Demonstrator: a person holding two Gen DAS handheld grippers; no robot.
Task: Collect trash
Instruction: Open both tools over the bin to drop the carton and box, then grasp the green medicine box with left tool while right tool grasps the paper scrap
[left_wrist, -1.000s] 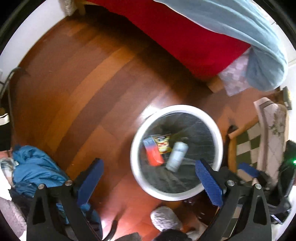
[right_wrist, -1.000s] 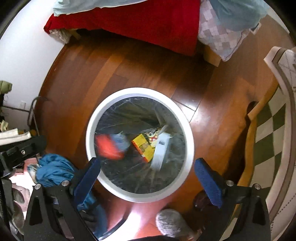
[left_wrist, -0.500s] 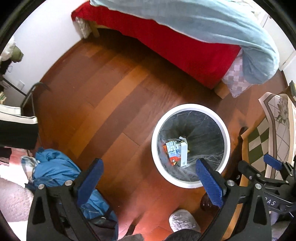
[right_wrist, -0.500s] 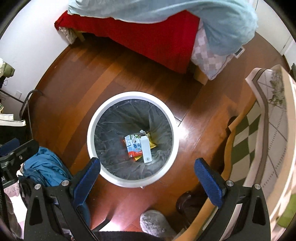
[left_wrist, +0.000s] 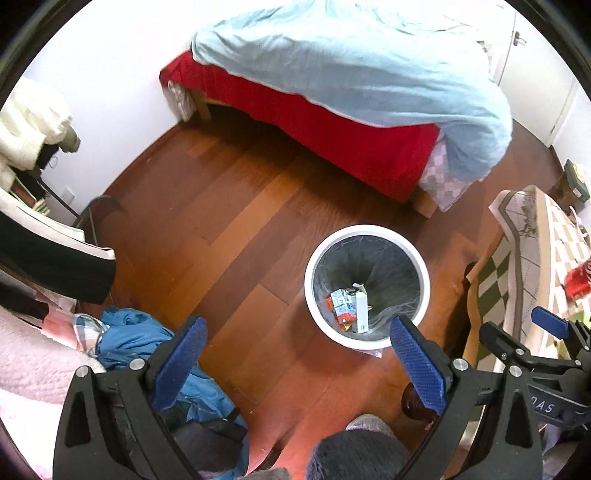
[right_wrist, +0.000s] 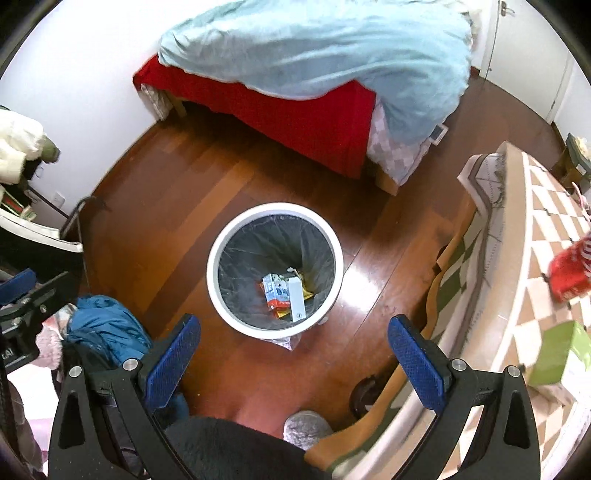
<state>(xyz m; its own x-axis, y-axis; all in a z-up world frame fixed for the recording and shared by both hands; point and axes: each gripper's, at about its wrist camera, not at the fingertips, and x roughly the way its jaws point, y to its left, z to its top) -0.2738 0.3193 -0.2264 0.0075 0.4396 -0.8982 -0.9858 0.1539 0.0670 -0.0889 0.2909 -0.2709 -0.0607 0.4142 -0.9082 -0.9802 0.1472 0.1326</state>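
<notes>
both grippers, left (left_wrist: 297, 363) and right (right_wrist: 293, 360), are held high with jaws spread wide and nothing between them. trash (right_wrist: 285, 293) is seen below, lying at the bottom of the white bin (right_wrist: 221, 251) on the wooden floor (right_wrist: 177, 192).

Very little here can be read. On the black body of the right gripper (left_wrist: 546, 369), seen at the edge of the left wrist view, pale letters stand upside down; they look like "SVO", part of a longer word that is cut off. On the left gripper (right_wrist: 18, 321), at the edge of the right wrist view, the letters "AI" show, again only a fragment. The cartons (right_wrist: 282, 293) in the trash bin (right_wrist: 221, 295) carry printing and a small round mark, all too small to make out.
</notes>
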